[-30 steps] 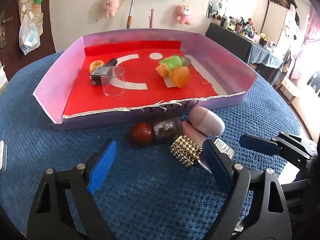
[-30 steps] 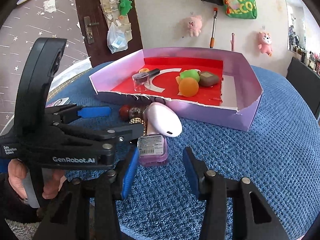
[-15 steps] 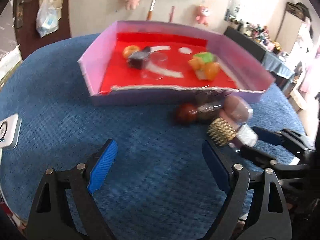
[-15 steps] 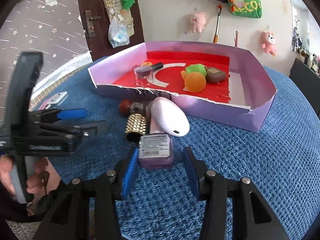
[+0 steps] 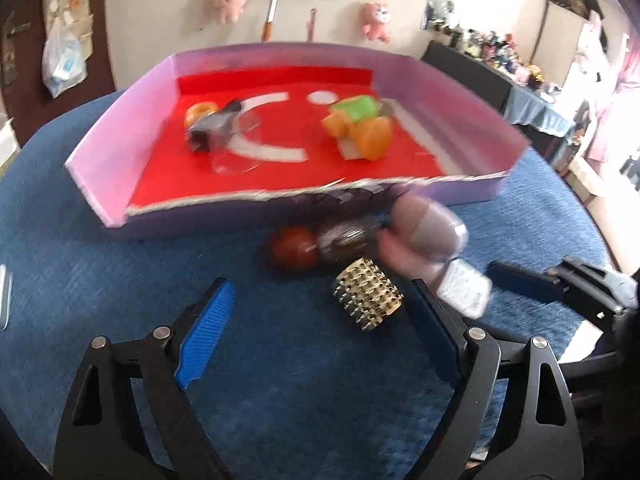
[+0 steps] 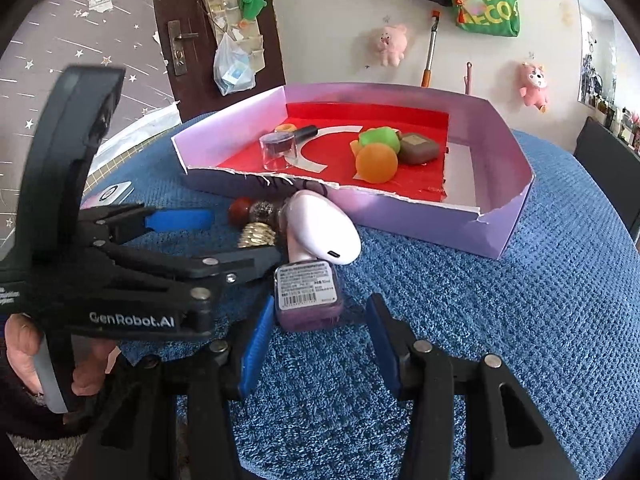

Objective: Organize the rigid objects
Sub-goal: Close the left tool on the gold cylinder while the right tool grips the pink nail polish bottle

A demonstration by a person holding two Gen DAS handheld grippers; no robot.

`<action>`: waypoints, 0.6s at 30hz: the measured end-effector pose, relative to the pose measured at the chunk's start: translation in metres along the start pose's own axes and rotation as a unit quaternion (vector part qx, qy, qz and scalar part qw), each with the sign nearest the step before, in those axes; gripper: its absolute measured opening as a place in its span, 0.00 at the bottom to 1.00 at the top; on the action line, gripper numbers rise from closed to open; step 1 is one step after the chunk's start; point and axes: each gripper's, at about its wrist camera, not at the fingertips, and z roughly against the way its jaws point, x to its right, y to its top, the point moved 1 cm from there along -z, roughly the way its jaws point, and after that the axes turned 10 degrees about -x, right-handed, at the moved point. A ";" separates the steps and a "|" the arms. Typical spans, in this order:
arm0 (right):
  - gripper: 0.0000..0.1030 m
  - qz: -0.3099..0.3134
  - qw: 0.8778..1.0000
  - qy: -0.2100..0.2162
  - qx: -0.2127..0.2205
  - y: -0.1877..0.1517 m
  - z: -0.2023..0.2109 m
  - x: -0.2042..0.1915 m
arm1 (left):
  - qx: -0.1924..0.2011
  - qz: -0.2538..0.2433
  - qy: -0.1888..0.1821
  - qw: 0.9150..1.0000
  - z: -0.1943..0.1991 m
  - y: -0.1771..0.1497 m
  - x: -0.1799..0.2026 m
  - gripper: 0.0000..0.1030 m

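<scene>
Nearest the right wrist camera, the right claw (image 6: 320, 336) hangs low over the blue-covered table (image 6: 520, 320) with its blue-padded fingers spread apart. A purple nail polish bottle (image 6: 310, 294) lies on its side at their tips, its barcode label facing up; the left pad sits just beside the bottle and the right pad stands apart from it, so nothing is gripped.

The left claw (image 5: 320, 328) is spread wide over bare blue cloth, empty. A gold studded cylinder (image 5: 366, 300) lies just beside its right finger.

Beyond the bottle, a pale pink egg-shaped case (image 6: 322, 232) rests against the bottle's far end. To its left sit a dark glittery ball (image 6: 264, 212) and a reddish-brown ball (image 6: 240, 212), touching each other, right in front of the box.

Farther back stands the shallow lilac box (image 6: 500, 152) with a red floor. Inside, on the left, a clear plastic cup (image 6: 278, 152) stands mouth down, with an orange ring (image 6: 285, 128) and a black tube (image 6: 306, 132) behind it. Toward the middle lie an orange ball (image 6: 376, 162), a green toy (image 6: 380, 138) and a brown rounded case (image 6: 418, 148), clustered closely together.

On the far wall hang two pink plush toys (image 6: 388, 44) and a green bag (image 6: 488, 8).
</scene>
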 end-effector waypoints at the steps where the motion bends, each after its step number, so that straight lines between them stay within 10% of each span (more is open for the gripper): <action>1: 0.48 0.001 1.000 0.000 0.000 0.000 -0.001 0.000 | 0.000 0.004 0.010 1.000 0.001 -0.003 -0.006 0.84; 11: 0.48 0.016 1.000 0.010 0.004 0.006 -0.010 -0.008 | 0.020 0.040 0.016 0.999 0.017 -0.010 -0.032 0.84; 18: 0.48 0.023 1.000 0.004 0.015 0.006 -0.016 -0.008 | 0.015 0.013 0.014 1.000 0.004 -0.003 -0.018 0.52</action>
